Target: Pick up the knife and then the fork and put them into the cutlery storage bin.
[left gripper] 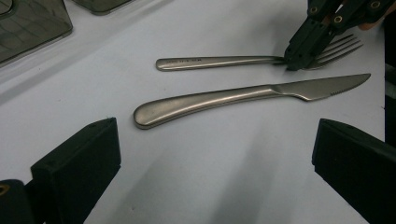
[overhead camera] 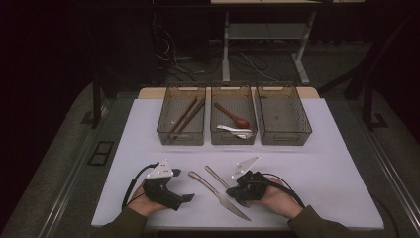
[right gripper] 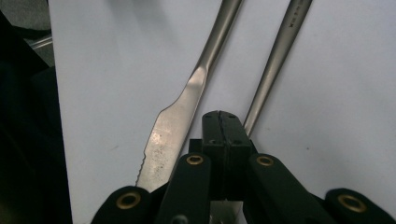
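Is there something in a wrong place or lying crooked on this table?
Mostly tidy. Chopsticks and spoons sit sorted in the bins, the right bin holds nothing, yet the knife and fork lie loose and slanted on the white mat. The right claw is shut at the fork's neck.

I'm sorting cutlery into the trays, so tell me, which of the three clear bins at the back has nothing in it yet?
The right-hand smoky plastic bin. The left bin holds brown chopsticks, and the middle bin holds a dark red spoon and a pale one.
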The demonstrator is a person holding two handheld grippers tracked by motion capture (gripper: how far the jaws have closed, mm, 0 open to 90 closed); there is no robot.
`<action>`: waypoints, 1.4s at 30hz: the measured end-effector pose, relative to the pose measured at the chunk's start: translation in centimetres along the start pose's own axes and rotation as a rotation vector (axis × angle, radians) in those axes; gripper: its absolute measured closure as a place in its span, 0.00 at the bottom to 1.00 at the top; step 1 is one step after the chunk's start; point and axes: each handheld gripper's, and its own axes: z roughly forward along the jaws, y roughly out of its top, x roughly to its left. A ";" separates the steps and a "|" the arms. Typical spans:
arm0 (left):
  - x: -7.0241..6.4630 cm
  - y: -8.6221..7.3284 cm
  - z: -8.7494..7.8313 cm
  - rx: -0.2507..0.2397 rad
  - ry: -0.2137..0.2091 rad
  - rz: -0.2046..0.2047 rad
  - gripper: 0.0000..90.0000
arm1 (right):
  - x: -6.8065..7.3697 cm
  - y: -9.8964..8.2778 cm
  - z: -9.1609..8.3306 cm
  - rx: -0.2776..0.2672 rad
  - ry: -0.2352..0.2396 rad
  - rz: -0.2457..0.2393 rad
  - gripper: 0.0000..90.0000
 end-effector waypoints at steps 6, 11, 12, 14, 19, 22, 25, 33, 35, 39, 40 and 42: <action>0.0 0.0 0.0 0.000 0.000 -0.001 0.00 | 0.2 0.1 -0.1 0.012 -0.023 -0.016 0.99; 0.0 0.0 0.0 0.000 0.000 -0.001 0.00 | 0.0 -0.1 -0.4 0.018 -0.055 -0.010 0.99; 0.0 0.0 0.0 -0.001 0.000 -0.001 0.00 | -0.2 -0.2 -0.5 0.021 -0.067 -0.019 0.99; 0.0 0.0 0.0 -0.001 -0.001 -0.002 0.00 | -0.4 -0.3 -0.7 0.023 -0.083 -0.016 0.99; 0.0 0.0 0.0 -0.001 -0.001 -0.002 0.00 | -1.2 -0.5 -1.1 0.022 -0.100 -0.003 0.99; 0.0 0.0 -0.1 -0.002 -0.001 0.000 0.00 | -1.7 -0.5 -1.4 0.015 -0.108 0.005 0.99; 0.0 0.0 -0.1 -0.008 -0.003 0.000 0.00 | -2.0 -0.6 -1.6 0.020 -0.131 0.010 0.99; 0.0 0.0 -0.1 -0.011 -0.004 -0.003 0.00 | -2.2 0.5 -2.1 0.027 -0.079 0.040 0.82; 0.1 0.0 -0.1 -0.010 -0.003 0.001 0.00 | -2.4 1.2 -2.1 0.043 -0.082 0.043 0.79; 0.0 0.0 -0.1 -0.011 -0.005 0.001 0.00 | -2.6 2.5 -1.9 0.101 -0.085 0.060 0.78; 0.0 0.0 -0.1 -0.011 -0.004 -0.001 0.00 | -2.7 2.7 -1.7 0.118 -0.086 0.061 0.78; 0.0 0.0 -0.1 -0.012 -0.007 -0.004 0.00 | -2.7 3.1 -1.4 0.149 -0.093 0.061 0.78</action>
